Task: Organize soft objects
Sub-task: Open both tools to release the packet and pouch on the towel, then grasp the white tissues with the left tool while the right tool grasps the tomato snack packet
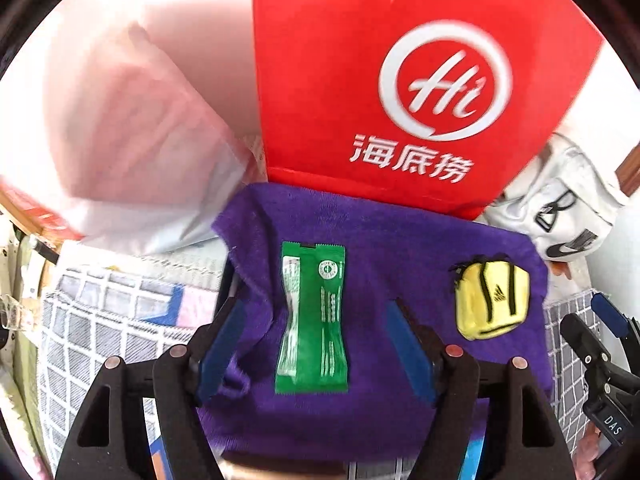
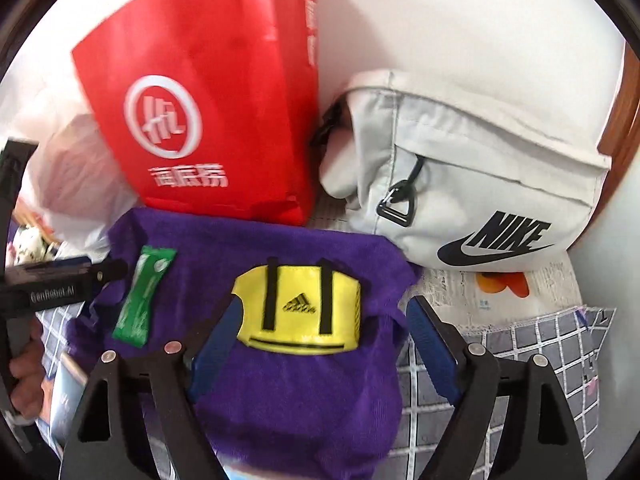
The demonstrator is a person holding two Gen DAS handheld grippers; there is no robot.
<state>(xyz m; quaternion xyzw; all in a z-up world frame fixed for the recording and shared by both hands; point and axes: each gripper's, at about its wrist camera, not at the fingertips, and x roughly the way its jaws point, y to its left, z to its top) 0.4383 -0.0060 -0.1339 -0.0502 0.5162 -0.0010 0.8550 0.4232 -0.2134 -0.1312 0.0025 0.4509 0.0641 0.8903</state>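
A purple cloth (image 1: pixel 380 248) lies spread on the checked cover. On it lie a green sachet (image 1: pixel 312 316) and a small yellow Adidas pouch (image 1: pixel 492 300). My left gripper (image 1: pixel 316 320) is open, its blue fingers either side of the sachet, just above the cloth. My right gripper (image 2: pixel 324 320) is open, with the yellow pouch (image 2: pixel 298 308) between its fingers; the sachet (image 2: pixel 144 288) and cloth (image 2: pixel 288 380) show in the right wrist view too. The right gripper also shows at the left wrist view's right edge (image 1: pixel 600 340).
A red paper bag (image 1: pixel 400 80) stands behind the cloth, also in the right wrist view (image 2: pixel 208 100). A white Nike bag (image 2: pixel 480 168) lies at the right, a translucent plastic bag (image 1: pixel 132 140) at the left. The grey checked cover (image 2: pixel 520 352) spreads around.
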